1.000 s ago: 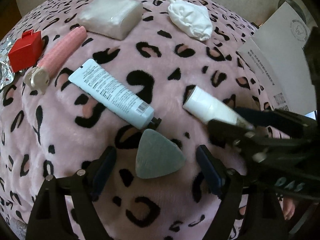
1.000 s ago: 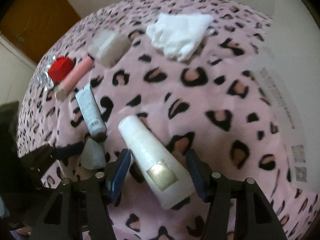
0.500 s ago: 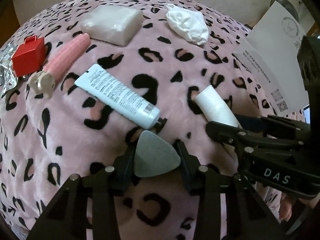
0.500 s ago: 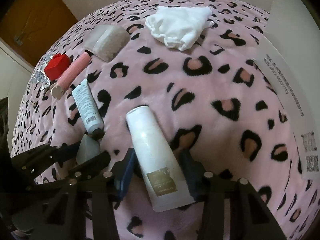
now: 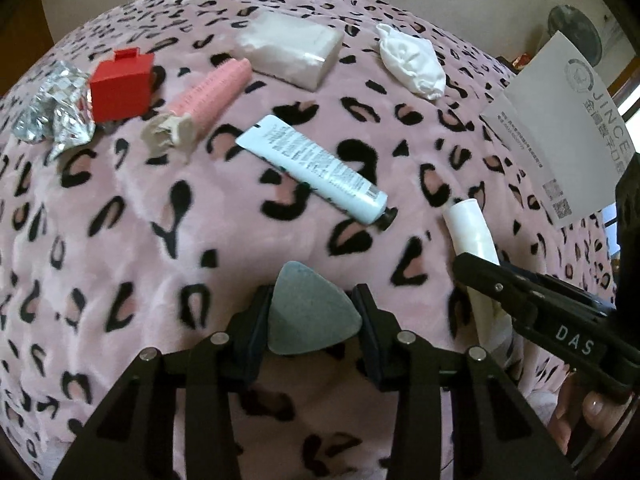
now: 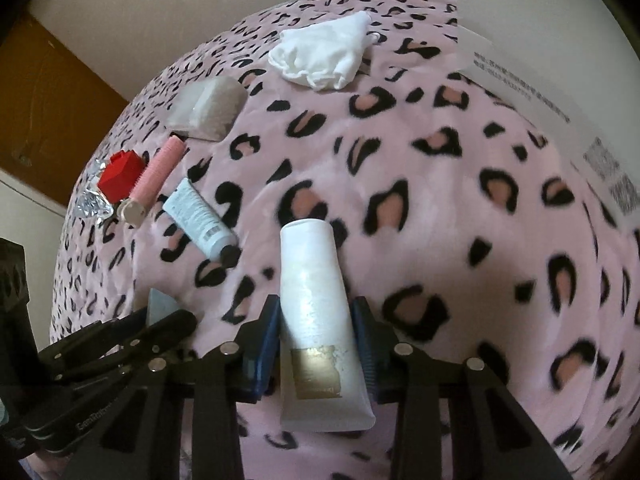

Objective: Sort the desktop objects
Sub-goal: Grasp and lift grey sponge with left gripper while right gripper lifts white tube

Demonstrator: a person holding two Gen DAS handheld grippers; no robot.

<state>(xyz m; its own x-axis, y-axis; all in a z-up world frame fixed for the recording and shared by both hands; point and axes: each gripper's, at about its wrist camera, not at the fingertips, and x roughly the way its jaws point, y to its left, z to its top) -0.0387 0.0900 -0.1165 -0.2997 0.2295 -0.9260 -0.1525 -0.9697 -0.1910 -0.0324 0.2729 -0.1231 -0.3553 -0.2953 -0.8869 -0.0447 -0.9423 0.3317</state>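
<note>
Left wrist: left tool clamped on grey wedge.
Right tool just closed onto white tube; tube's base hidden behind its fingers.

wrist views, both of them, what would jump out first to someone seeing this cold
The loud pink leopard-print blanket fills both views. At the near edge each gripper is clamped on something: the left gripper on a grey teardrop sponge, the right gripper on a white tube, its jaws having just been closing. Further back, a red box beside crumpled foil stands out.
</note>
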